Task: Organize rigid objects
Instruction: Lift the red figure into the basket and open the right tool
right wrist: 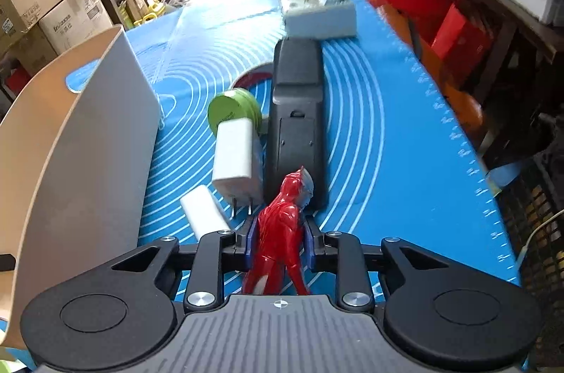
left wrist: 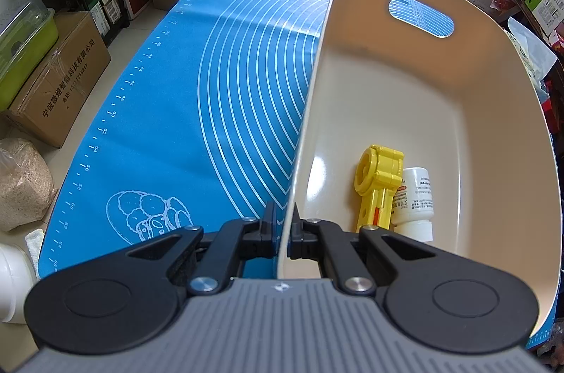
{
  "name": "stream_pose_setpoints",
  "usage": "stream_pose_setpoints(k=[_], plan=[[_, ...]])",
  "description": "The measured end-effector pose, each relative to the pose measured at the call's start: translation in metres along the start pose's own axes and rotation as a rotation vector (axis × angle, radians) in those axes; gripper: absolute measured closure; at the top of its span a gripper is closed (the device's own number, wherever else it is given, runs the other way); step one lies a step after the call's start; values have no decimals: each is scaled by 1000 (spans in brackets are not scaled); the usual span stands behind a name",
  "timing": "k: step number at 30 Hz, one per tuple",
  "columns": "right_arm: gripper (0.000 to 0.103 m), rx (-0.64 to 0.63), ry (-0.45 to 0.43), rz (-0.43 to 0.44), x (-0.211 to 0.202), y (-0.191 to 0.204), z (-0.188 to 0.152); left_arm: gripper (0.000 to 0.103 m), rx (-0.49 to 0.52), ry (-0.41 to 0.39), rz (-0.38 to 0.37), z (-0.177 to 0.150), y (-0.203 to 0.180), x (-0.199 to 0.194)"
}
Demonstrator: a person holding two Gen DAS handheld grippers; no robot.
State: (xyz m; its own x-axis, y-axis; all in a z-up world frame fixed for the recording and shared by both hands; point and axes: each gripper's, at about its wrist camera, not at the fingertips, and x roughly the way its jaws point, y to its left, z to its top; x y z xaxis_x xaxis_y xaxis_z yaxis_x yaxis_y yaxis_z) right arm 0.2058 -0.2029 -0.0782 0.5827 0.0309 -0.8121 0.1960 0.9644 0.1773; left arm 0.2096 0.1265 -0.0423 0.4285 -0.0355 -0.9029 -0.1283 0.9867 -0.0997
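In the left wrist view, the blue mat (left wrist: 169, 112) with its white rings and ruler marks covers the table, with cardboard boxes (left wrist: 56, 80) on the floor beyond its left edge. The left hand-held gripper (left wrist: 283, 225) is pressed together on the near wall of the cream bin (left wrist: 440, 112), one finger outside the wall and one inside it. Inside the bin, near that wall, a yellow toy (left wrist: 377, 186) lies on the floor of the bin, and a white bottle (left wrist: 416, 200) lies just beside it on the right, touching it.

In the right wrist view, the bin stands at the left on the mat, its grey outer wall (right wrist: 105, 140) facing the loose things. Just right of it lie a white block (right wrist: 204, 212), a white charger (right wrist: 234, 158) with its prongs toward the camera, and a green round tin (right wrist: 232, 110) behind the charger. A black remote-like device (right wrist: 298, 122) lies lengthwise beside them, back side up. The right hand-held gripper (right wrist: 280, 233) pinches a red figure (right wrist: 282, 225) at the waist, its head toward the device and its legs toward the camera. Farther back, a tissue box (right wrist: 317, 10) sits on the mat near its right edge.
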Motion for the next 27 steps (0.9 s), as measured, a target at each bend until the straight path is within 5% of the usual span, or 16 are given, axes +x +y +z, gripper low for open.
stream_pose_setpoints(k=[9, 17, 27], plan=[[68, -53, -125, 13, -48, 14, 28, 96, -2, 2, 0, 0, 0, 1], [68, -129, -263, 117, -82, 65, 69, 96, -2, 2, 0, 0, 0, 1], [68, -223, -264, 251, -67, 145, 83, 96, -3, 3, -3, 0, 0, 2]])
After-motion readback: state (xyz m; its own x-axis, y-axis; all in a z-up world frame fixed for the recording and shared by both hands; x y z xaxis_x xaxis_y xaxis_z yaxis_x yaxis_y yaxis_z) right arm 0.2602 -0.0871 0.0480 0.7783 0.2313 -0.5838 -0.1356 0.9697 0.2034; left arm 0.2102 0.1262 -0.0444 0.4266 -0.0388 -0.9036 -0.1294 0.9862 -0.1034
